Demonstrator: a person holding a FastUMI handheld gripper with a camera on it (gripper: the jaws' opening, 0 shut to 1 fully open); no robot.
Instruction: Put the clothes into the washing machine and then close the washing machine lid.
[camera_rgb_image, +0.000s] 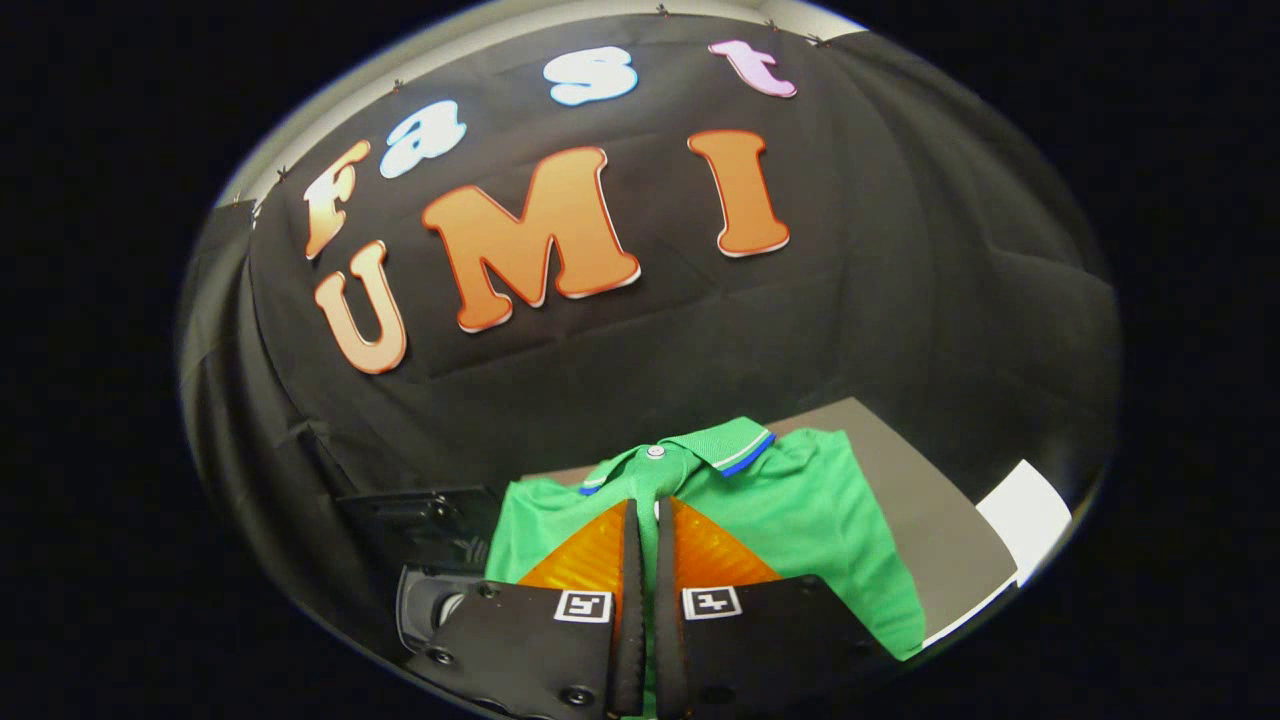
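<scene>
Gripper (645, 510) fingers nearly closed, pinching a fold of the green polo shirt (800, 510) below its collar. Shirt lies on the grey table (930, 520) (dark machine-like shape (430, 540) left of shirt, unclear). Judged early: loading and lid-closing both remain.

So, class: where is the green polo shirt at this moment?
In the gripper view, the green polo shirt is pinched between the nearly closed fingers of the gripper, hanging in front of the grey tabletop and the black cloth wall.
</scene>
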